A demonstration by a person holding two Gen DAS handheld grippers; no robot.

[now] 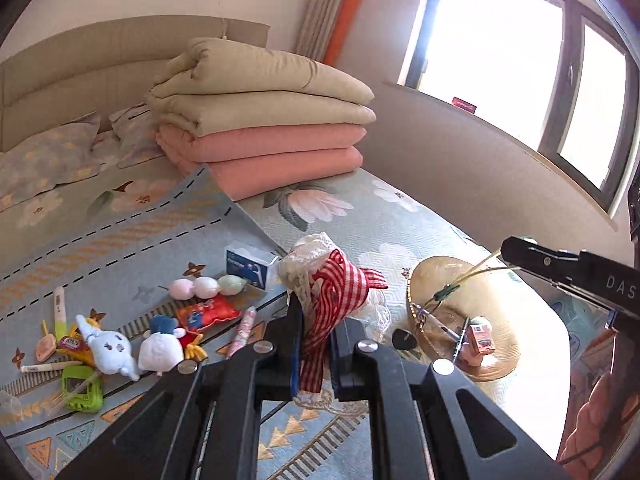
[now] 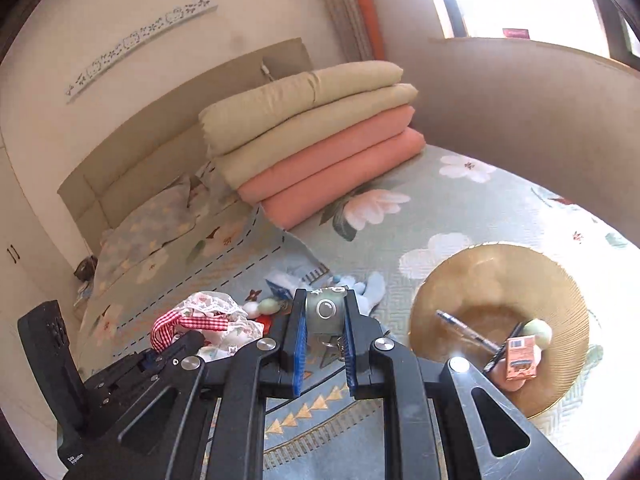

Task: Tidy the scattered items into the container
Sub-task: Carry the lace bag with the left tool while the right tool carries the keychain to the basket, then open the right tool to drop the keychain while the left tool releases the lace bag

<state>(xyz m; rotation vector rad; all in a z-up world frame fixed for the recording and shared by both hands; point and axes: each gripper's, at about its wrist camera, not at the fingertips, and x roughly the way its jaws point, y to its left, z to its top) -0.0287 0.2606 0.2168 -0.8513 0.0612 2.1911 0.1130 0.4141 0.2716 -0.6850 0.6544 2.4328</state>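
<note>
On the bed, off to the right of both tools, sits the gold bowl (image 2: 500, 272), and a pen (image 2: 468, 330) and a small orange box (image 2: 520, 358) lie in it. That bowl looks like the place where the things must go. The right gripper (image 2: 324, 316) is the nearer one; the bowl is just beside it, to its right and a little ahead. Its two fingers are squeezed onto a small grey-green charm (image 2: 325, 309) with a key ring hanging under it, so it likely only has to swing right and let go over the bowl. The left gripper (image 1: 316, 344) is farther away, with the right tool between it and the bowl. It pinches a red check ribbon (image 1: 336, 300) tied to a lace bag (image 1: 308, 264), which sticks up past its tips. More toys (image 1: 116, 350) lie on the mat (image 1: 120, 236) well off to the left.
</note>
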